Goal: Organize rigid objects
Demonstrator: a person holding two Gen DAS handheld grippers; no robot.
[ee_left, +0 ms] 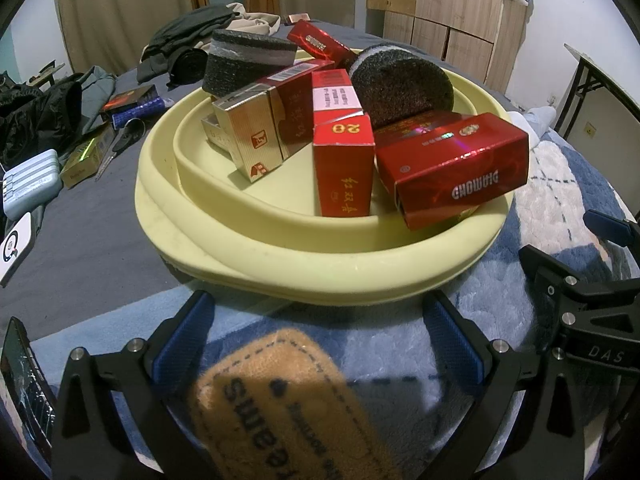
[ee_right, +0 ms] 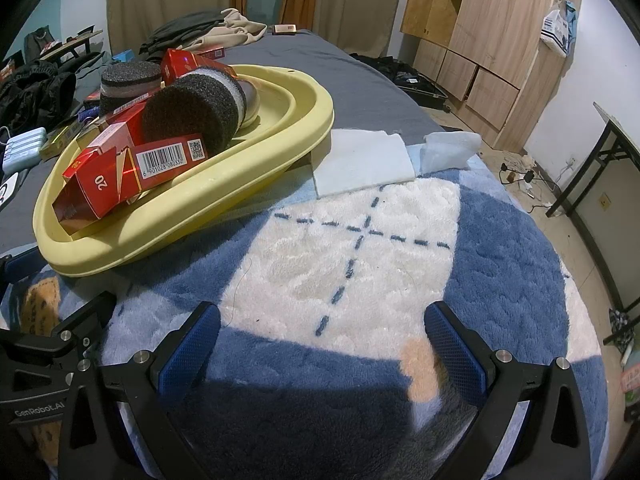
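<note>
Both grippers empty, jaws spread wide. Left gripper hovers over the blue and white blanket, fingers just short of the near rim of the yellow basin, tan patch with lettering showing between them. Right gripper sits to the side of the basin, over a white square of the blanket, nothing between its fingers. Basin rests half on the blanket, half on the grey sheet. Inside: several red boxes, a gold box, two dark foam discs, all piled loosely, some tilted. One red box leans over the inner rim. Scissors and small boxes lie on the sheet left of the basin.
</note>
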